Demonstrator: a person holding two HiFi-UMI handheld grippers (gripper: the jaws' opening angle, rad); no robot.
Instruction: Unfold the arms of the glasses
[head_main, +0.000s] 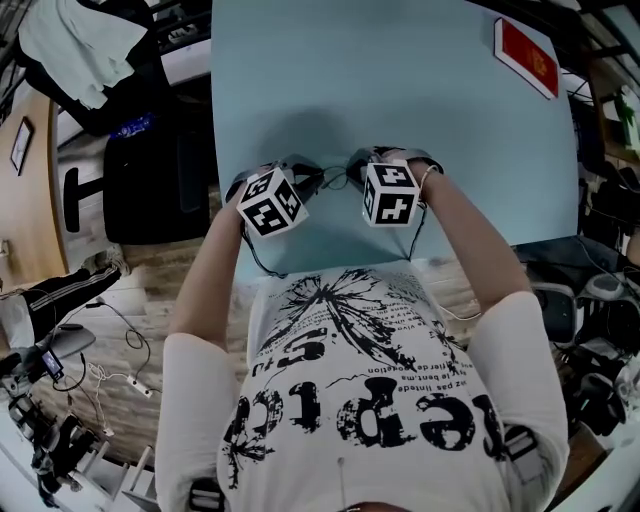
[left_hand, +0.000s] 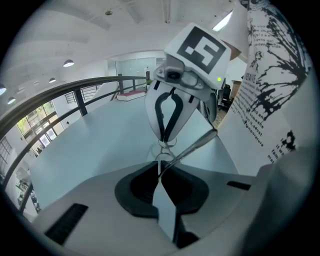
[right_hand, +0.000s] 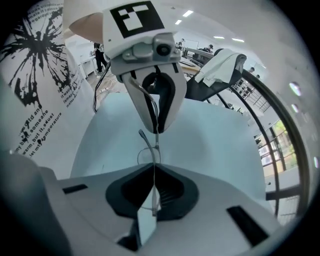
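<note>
Shirt (head_main: 360, 400) near left tool (left_hand: 161, 167), right tool (right_hand: 151, 197) pinching glasses (right_hand: 148, 150); red box (head_main: 527, 55) apart

The table (head_main: 400, 90) was pale blue, with a red box (head_main: 527, 55) at 1 o'clock. The left gripper (head_main: 318, 181) and right gripper (head_main: 352, 176) were white, their 2 marker cubes (head_main: 272, 200) checked with black-and-white squares. The glasses (right_hand: 148, 150) were thin silver wire. The T-shirt (head_main: 360, 400) was white with black print.
</note>
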